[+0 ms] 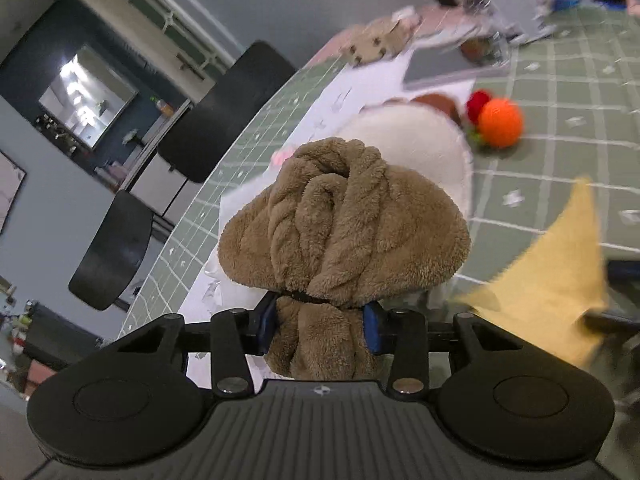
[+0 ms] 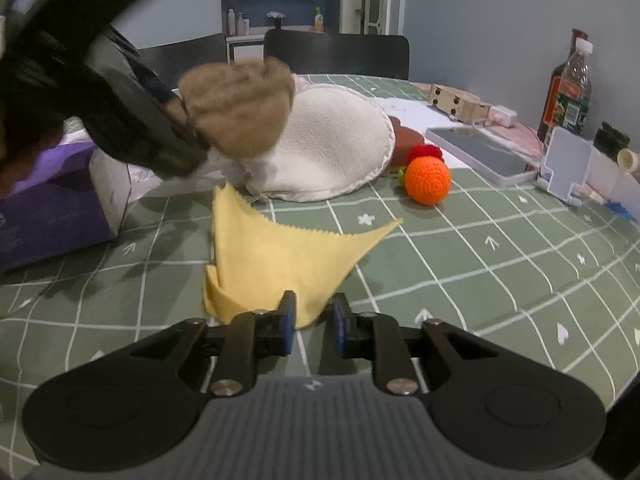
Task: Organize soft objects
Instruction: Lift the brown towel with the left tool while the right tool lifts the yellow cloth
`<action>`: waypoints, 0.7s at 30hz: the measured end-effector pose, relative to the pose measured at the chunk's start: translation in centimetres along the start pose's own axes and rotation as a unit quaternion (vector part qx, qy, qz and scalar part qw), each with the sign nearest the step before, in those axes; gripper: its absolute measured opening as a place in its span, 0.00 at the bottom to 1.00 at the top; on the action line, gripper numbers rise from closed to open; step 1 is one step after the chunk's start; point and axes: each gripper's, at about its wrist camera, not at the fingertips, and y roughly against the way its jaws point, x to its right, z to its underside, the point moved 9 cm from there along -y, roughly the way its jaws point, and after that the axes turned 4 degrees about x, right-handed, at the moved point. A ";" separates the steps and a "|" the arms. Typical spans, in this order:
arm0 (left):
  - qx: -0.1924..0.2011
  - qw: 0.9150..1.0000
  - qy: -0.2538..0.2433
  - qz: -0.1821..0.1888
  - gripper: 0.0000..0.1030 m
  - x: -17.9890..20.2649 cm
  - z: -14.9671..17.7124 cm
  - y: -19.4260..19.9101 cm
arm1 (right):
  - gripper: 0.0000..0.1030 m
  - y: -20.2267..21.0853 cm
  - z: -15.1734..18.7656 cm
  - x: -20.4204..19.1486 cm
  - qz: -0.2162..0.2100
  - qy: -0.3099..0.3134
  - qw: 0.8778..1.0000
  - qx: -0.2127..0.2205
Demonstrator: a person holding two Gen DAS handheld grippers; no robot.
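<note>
My left gripper (image 1: 320,322) is shut on the tied neck of a brown fleece bundle (image 1: 340,208) and holds it above the table. In the right wrist view the bundle (image 2: 240,108) hangs blurred in front of a white cushion (image 2: 332,140). A yellow cloth (image 2: 280,256) stands crumpled on the green checked tablecloth (image 2: 480,264). Its lower corner lies between the fingers of my right gripper (image 2: 314,320), which is open, with its pads clear of the cloth. An orange crochet ball (image 2: 427,180) and a red crochet piece (image 2: 424,152) lie right of the cushion.
A purple box (image 2: 48,208) stands at the left. A grey tablet (image 2: 480,148), a phone stand (image 2: 564,164), a bottle (image 2: 572,92) and a wooden block (image 2: 460,104) crowd the back right. Black chairs (image 2: 336,52) stand behind the table.
</note>
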 end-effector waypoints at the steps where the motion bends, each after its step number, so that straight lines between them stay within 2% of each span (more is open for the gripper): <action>1: 0.009 1.000 0.004 0.004 0.47 0.1 0.1 1.0 | 0.68 0.1 0.1 0.0 -0.006 -0.011 1.000 -0.005; 2: 0.016 1.000 0.010 0.005 0.47 0.2 0.1 1.9 | 0.88 0.2 0.3 0.1 -0.019 -0.027 0.999 -0.009; 3: 0.024 1.000 0.019 0.006 0.47 0.3 0.3 2.8 | 0.90 0.2 0.4 -0.1 -0.036 -0.040 0.999 -0.009; 5: 0.029 0.999 0.040 0.003 0.47 0.4 1.0 4.3 | 0.90 0.5 0.4 -0.2 -0.061 -0.056 0.997 -0.001; 13: 0.034 0.988 0.151 -0.008 0.48 -2.0 3.4 7.1 | 0.95 0.2 -1.0 -1.0 -0.066 -0.063 0.996 0.008; 17: 0.027 0.983 0.179 -0.006 0.48 -2.5 5.4 8.0 | 0.97 -0.6 -1.7 -2.5 -0.092 -0.029 0.995 0.006; 21: 0.034 0.981 0.192 -0.001 0.48 -2.5 6.5 8.5 | 0.97 -2.2 -1.3 -2.5 -0.068 -0.015 0.997 -0.014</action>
